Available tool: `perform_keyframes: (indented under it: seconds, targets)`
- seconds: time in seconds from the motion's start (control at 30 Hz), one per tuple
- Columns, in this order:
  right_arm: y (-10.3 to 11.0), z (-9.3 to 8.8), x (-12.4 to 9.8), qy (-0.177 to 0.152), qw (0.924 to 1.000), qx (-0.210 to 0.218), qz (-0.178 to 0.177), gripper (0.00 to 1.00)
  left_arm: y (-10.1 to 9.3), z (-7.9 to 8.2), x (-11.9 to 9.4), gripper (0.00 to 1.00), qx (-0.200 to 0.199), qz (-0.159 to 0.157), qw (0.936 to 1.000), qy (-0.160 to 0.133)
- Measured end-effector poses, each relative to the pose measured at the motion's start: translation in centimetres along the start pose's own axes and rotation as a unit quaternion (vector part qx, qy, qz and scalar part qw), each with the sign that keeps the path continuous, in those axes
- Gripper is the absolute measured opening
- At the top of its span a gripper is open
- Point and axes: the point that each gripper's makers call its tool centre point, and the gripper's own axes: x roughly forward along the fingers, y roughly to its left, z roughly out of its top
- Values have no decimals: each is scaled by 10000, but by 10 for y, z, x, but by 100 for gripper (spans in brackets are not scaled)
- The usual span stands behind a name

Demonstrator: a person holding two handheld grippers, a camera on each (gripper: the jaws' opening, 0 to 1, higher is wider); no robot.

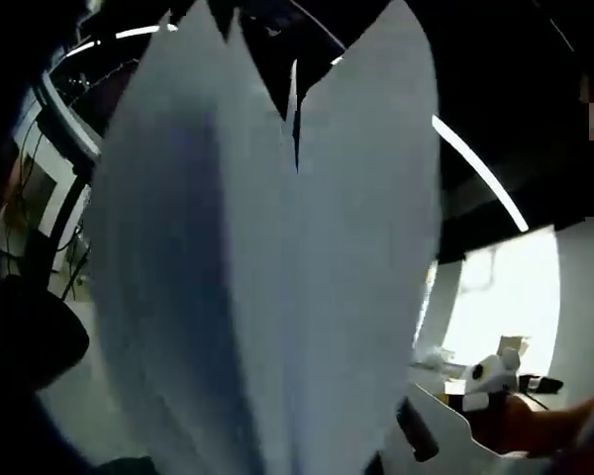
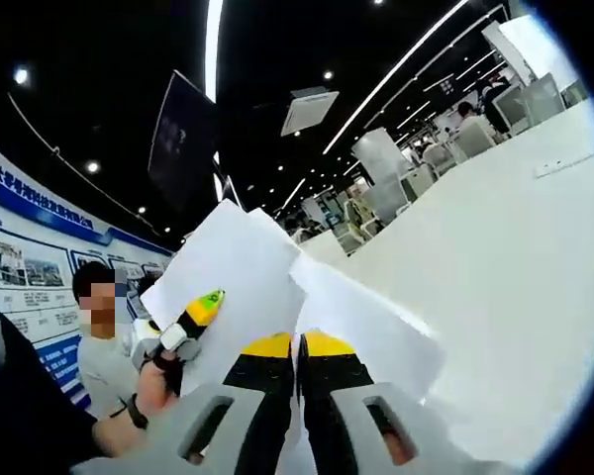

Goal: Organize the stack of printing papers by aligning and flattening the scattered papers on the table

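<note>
Two tools hold one batch of printing papers [image 2: 240, 272] raised above the white table [image 2: 495, 277]. In the right gripper view, the right tool [image 2: 298, 344] has its yellow-tipped jaws pressed together on the lower edge of the sheets, clenched on them. At the left of the same view, the left tool [image 2: 200, 309], also yellow-tipped, meets the left edge of the sheets, with a hand [image 2: 150, 388] behind it; its jaw position is too small to tell. In the left gripper view, the papers [image 1: 267, 267] stand very close to the lens, fanned into several overlapping sheets with a narrow V-shaped gap at the top, and they hide the left tool's own jaws. The sheets are uneven, their corners not aligned.
</note>
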Motion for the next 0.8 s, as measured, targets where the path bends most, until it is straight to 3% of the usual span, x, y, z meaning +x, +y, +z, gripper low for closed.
perform_keyframes:
  seconds: [0.23, 0.4, 0.53, 0.77, 0.8]
  targets:
    - [-12, 9, -8, -70, 9997, -84, -235, 0, 2, 0, 1, 6, -105, 40, 9999, 12]
    - [-37, 27, -24, -480, 9966, 181, -650, 0, 12, 2, 2, 6, -257, 374, 9990, 18]
    - [-45, 39, -35, -665, 9947, 247, -747, 0, 14, 6, 5, 6, -400, 505, 9979, 72]
    - [-52, 72, -56, -967, 9900, -256, -998, 0, -6, 31, 23, 6, -367, 192, 9991, 53]
    - [-53, 77, -62, -1010, 9894, -266, -1009, 0, -16, 33, 27, 6, -329, -10, 9994, 124]
